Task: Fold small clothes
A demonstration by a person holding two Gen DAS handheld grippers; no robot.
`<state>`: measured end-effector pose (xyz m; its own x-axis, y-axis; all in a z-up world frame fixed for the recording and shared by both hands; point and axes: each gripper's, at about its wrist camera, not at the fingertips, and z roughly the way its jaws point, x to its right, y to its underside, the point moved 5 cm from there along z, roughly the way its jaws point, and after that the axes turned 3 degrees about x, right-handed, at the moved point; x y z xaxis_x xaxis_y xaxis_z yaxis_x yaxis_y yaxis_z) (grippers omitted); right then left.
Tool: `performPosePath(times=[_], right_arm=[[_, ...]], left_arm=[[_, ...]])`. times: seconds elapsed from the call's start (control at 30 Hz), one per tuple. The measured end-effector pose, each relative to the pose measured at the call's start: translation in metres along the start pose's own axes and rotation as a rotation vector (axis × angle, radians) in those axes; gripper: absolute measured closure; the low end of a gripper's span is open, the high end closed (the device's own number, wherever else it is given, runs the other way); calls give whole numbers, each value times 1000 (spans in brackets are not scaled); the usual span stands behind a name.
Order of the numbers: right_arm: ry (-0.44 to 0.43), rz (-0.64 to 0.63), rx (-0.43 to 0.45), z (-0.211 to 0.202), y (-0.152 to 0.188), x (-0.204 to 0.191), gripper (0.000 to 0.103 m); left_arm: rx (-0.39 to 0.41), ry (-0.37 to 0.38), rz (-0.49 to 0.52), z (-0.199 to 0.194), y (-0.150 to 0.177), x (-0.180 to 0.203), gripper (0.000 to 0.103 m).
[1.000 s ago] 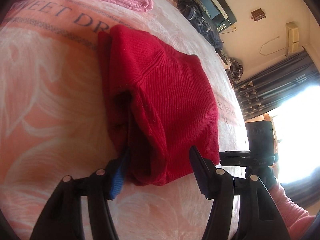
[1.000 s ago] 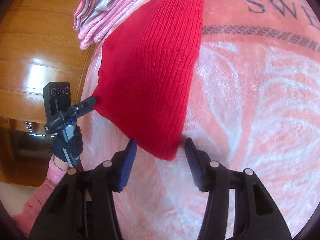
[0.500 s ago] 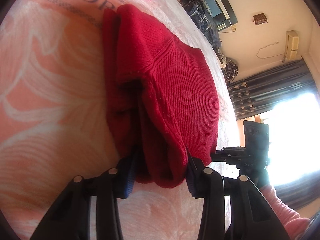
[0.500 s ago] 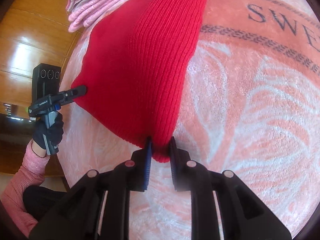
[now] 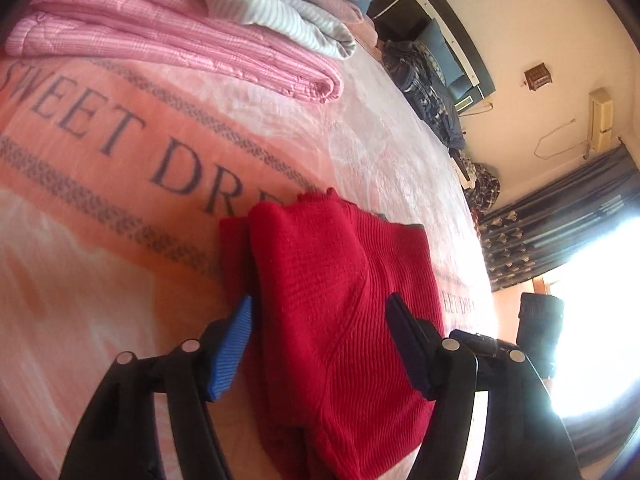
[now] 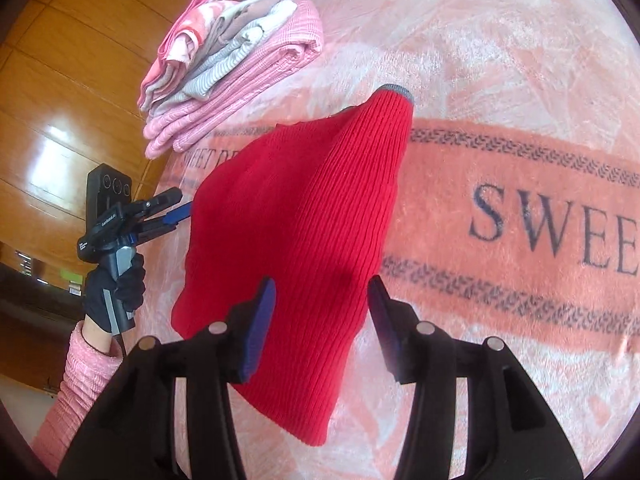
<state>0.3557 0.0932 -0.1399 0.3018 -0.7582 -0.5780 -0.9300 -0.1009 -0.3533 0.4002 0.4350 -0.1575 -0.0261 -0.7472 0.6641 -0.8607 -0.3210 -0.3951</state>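
A red knit sweater (image 5: 340,280) lies folded on the pink "SWEET DREAMS" blanket (image 5: 100,248). My left gripper (image 5: 320,340) stands wide open, its fingers either side of the sweater's near part without pinching it. In the right wrist view the same sweater (image 6: 296,220) shows a grey trimmed end (image 6: 396,90) at the far side. My right gripper (image 6: 322,320) is also open, straddling the sweater's near corner. The left gripper (image 6: 172,210) shows at the sweater's left edge, held by a gloved hand (image 6: 116,292) with a pink sleeve.
A stack of folded pink, striped and grey laundry (image 5: 180,36) sits at the far end of the bed, also the stack (image 6: 224,80) in the right view. Dark clothes (image 5: 424,80) lie past the bed's edge. Wooden wardrobe doors (image 6: 60,100) stand at the left.
Half a second ago both grippers were shut on the sweater's near edge. Both have let go and opened wide. The sweater now reaches back between the fingers, and the laundry stack has come into view.
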Motion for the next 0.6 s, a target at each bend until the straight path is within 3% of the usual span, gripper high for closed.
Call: performPosePath(times=[0.07,0.1,0.13,0.2,0.23,0.33,0.4,0.47,0.5,0.53,0.6], right_arm=[[2,4,-4,7,1,5,55],[-2,2,-9,11,0,4,55],[0,-6,-14,16,1,2,55],[19,-23,-18,25,-3,-4,55],[14,-26,-16,25,-2,-3,55],[15,-33,-15,25,-1,-2,55],[21,-44,-14,24,-1,-3,55],[19,-48,-10,20,1,-3,55],[15,-47,-8,19,0,-4,54],[5,-43,-4,17,0,-5,53],[-19,-35,4,12,-1,-6,49]], left_arm=[[-17,-25,-29,14,-4,-5,37],[-21,-16,-44,19,-3,-6,48],[-24,12,-55,22,-1,-5,68],[6,31,-47,21,2,0,77],[26,25,-34,18,3,3,88],[44,-40,-61,12,3,-15,92],[12,-5,-98,15,6,-28,92],[2,66,-99,11,11,-24,88],[6,85,-80,5,12,-20,77],[8,86,-56,0,12,-15,52],[12,80,-32,-8,12,-9,25]])
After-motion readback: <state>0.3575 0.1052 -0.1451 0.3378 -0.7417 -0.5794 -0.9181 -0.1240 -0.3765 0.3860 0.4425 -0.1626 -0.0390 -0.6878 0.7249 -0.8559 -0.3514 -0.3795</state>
